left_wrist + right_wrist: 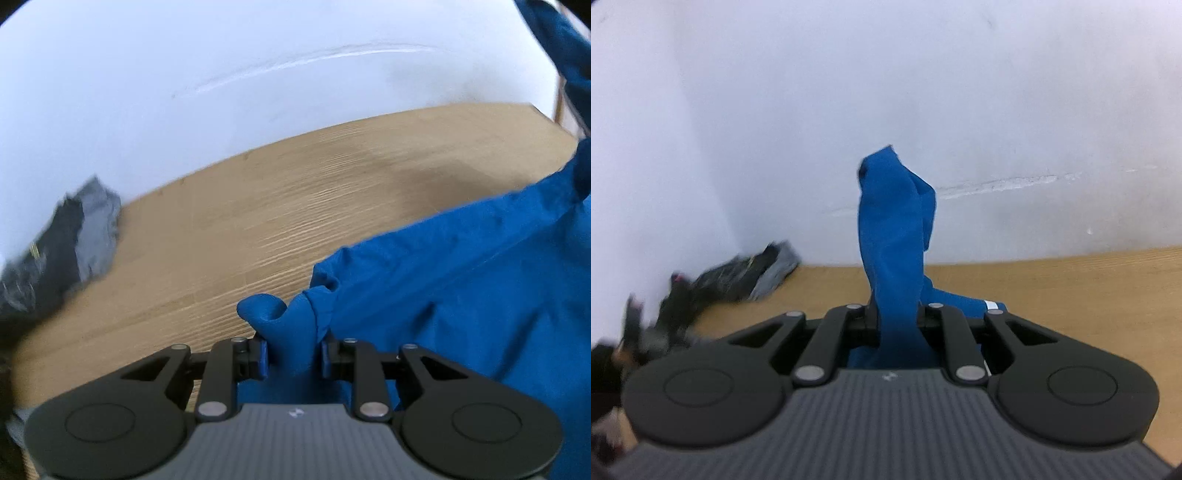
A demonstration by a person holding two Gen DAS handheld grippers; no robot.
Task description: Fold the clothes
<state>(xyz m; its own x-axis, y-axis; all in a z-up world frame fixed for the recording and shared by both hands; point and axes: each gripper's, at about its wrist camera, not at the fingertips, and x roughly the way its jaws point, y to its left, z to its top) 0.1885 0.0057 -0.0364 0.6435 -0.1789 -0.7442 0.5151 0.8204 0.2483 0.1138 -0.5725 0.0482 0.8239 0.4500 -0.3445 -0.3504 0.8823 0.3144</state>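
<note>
Your left gripper (293,356) tips well down toward the light wooden table with its fine grain lines (258,221), and its two black fingers are clamped on a bunched fold of the bright blue, thin-fabric garment (461,280). From that pinch the cloth spreads away to your right, partly lying on the table and partly rising toward the top right corner of the left wrist view, where more blue fabric hangs in front of the white wall (221,92). Your right gripper (899,319) points only a little below level, toward the wall, and it too is closed tight on the blue garment: a twisted strip of the cloth stands up out of the jaws and flops over at its top, while the rest drops behind the fingers toward the table, showing a small white tag. Off to the left, against the wall in both views, lies a rumpled heap of dark grey and black clothes (738,277), well apart from the blue piece you are holding.
</note>
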